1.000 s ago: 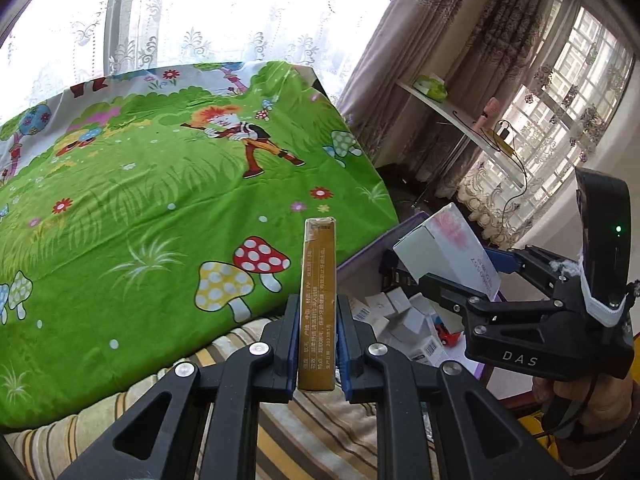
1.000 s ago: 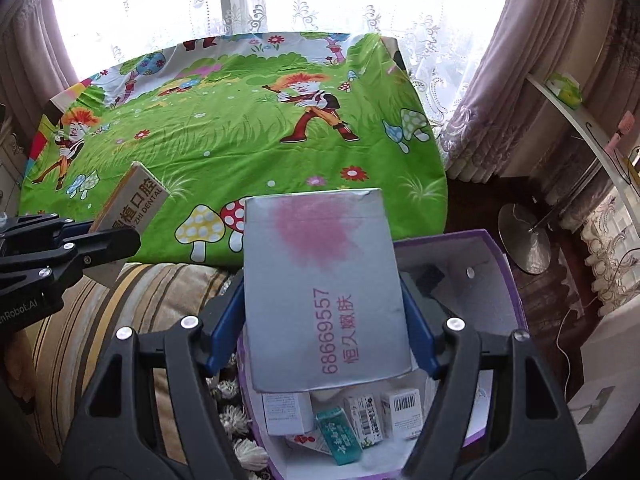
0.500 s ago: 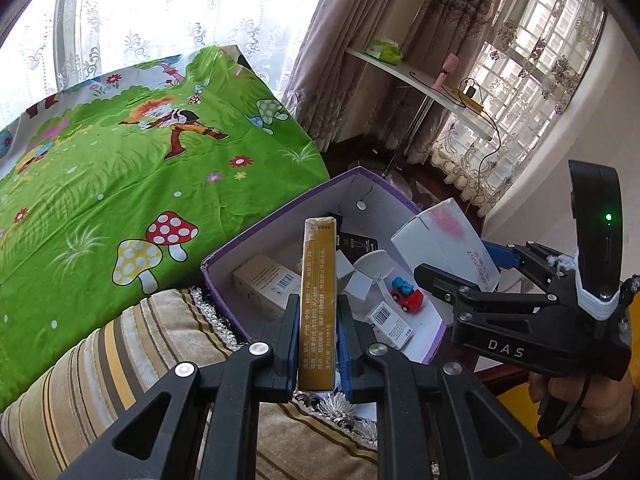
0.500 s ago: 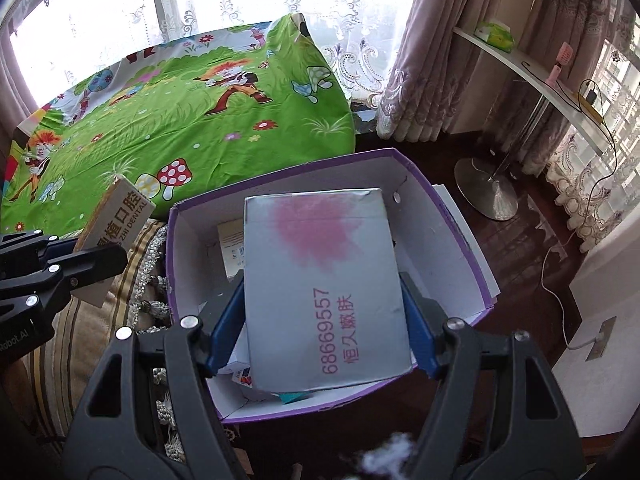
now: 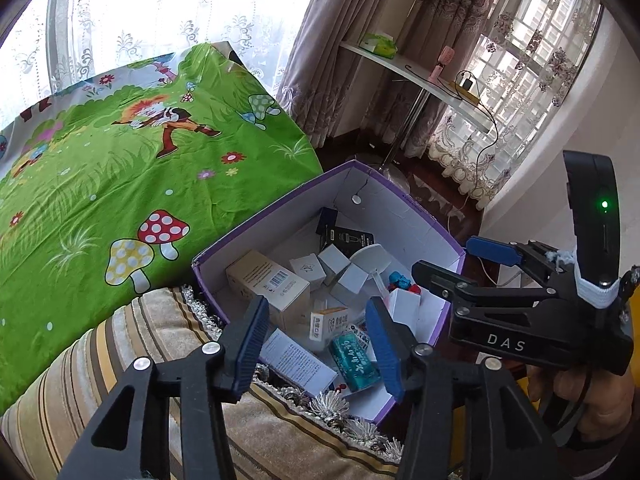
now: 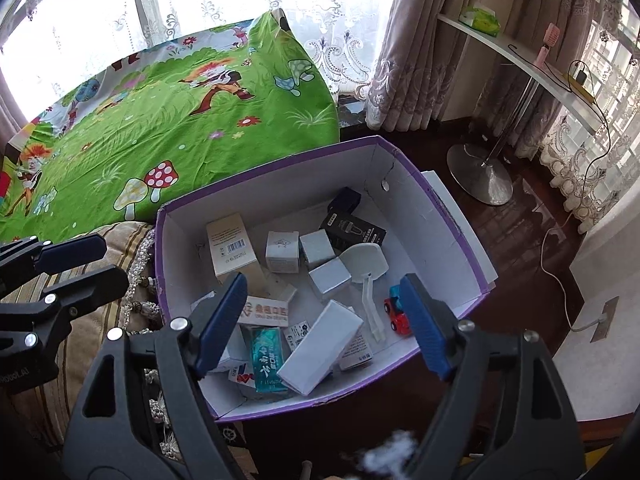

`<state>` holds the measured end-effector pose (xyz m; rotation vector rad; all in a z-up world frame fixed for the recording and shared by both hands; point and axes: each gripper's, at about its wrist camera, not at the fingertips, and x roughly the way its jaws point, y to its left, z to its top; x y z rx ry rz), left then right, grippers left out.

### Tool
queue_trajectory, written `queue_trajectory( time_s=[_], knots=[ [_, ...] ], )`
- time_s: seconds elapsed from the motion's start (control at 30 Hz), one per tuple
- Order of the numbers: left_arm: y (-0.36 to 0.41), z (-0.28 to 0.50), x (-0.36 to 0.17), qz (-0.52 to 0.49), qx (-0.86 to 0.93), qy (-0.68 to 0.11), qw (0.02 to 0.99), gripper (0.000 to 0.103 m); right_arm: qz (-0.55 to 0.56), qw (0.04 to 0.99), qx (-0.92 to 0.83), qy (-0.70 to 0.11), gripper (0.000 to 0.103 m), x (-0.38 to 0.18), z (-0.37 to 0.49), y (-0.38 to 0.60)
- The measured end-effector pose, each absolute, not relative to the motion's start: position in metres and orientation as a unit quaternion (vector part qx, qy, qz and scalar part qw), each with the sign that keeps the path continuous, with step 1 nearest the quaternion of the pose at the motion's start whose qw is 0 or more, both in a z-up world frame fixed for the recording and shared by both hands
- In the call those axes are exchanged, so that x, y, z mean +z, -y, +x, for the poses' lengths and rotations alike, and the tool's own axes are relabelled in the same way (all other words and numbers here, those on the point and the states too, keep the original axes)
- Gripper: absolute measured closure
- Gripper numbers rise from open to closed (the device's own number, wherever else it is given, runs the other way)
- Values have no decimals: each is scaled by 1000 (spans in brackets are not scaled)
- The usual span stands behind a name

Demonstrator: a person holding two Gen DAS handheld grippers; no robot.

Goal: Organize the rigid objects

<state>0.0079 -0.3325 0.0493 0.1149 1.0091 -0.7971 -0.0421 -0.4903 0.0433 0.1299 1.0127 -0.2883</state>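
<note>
Both grippers hang over the purple-rimmed cardboard box (image 6: 448, 216), which sits beside the striped cushion (image 5: 132, 364) and the green cartoon bedsheet (image 5: 120, 168). The left gripper (image 5: 316, 344) has just been opening — its jaws stand apart with nothing between them, above the box's near corner. The right gripper (image 6: 324, 320) has also just widened and grips nothing; the white flat box (image 6: 320, 348) lies tilted inside the box directly below its jaws, next to the teal packet (image 6: 266, 356) and near the red toy car (image 6: 398, 316).
</note>
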Motion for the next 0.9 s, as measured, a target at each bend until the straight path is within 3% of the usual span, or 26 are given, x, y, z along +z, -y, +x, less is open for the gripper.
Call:
queue_trajectory(
  time_s=[0.17,0.53,0.9],
  knots=[
    [333,8,46,51,-373,-479,793,45,66,863,-140,-482,22,44,-44,492],
    [338,3,46,67,-376,-480,789,19,71,861,-145,-483,22,43,-48,497],
    [339,3,46,77,-366,-482,792,10,72,861,-146,-481,22,46,-51,498]
  ],
)
